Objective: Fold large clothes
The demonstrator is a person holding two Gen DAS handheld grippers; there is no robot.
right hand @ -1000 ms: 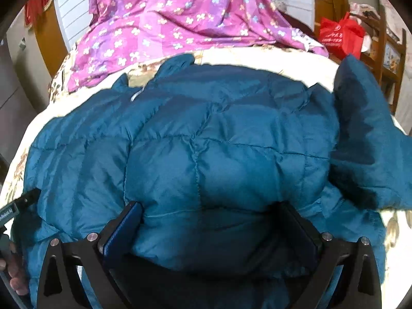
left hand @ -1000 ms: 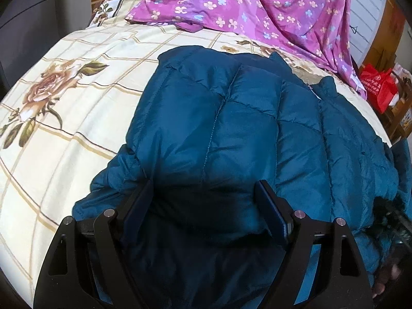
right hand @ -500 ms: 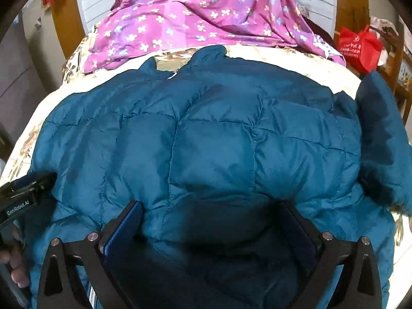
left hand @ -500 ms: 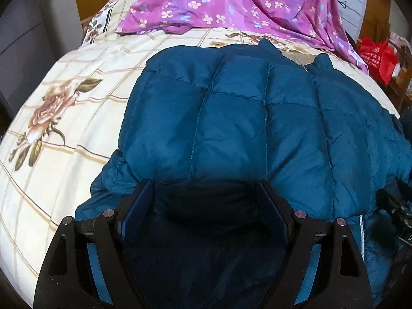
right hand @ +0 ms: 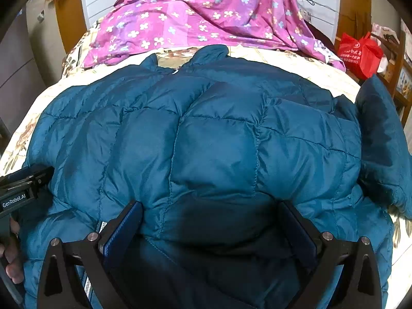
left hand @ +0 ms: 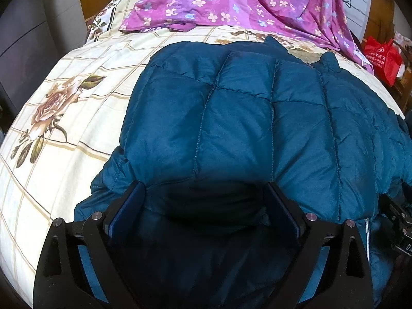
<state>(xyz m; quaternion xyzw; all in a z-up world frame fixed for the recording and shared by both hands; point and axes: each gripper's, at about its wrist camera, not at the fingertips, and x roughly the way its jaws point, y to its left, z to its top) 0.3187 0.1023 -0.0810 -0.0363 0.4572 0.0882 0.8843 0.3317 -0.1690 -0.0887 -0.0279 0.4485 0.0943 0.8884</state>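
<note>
A teal quilted down jacket [left hand: 244, 118] lies spread on the bed, its lower part folded up over the body and its collar pointing to the far side. My left gripper [left hand: 204, 193] hovers over the near fold. Its jaws are opening, and the puffy fold bulges between them without being pinched. My right gripper [right hand: 209, 211] stands wide over the jacket [right hand: 206, 134] in the same way, fabric between its fingers but not squeezed. One sleeve [right hand: 381, 134] sticks out at the right. The left gripper [right hand: 25, 188] shows at the right wrist view's left edge.
The bed has a cream sheet [left hand: 64, 103] with rose prints. A purple floral cloth [left hand: 231, 2] is heaped at the far end. A red bag [right hand: 360, 51] stands beside wooden furniture on the right. A person's hand [right hand: 10, 262] holds the left gripper's handle.
The left jaws have spread a little wider around the fold. Both views have shifted slightly over the jacket, and the folded layer now lies flatter.
</note>
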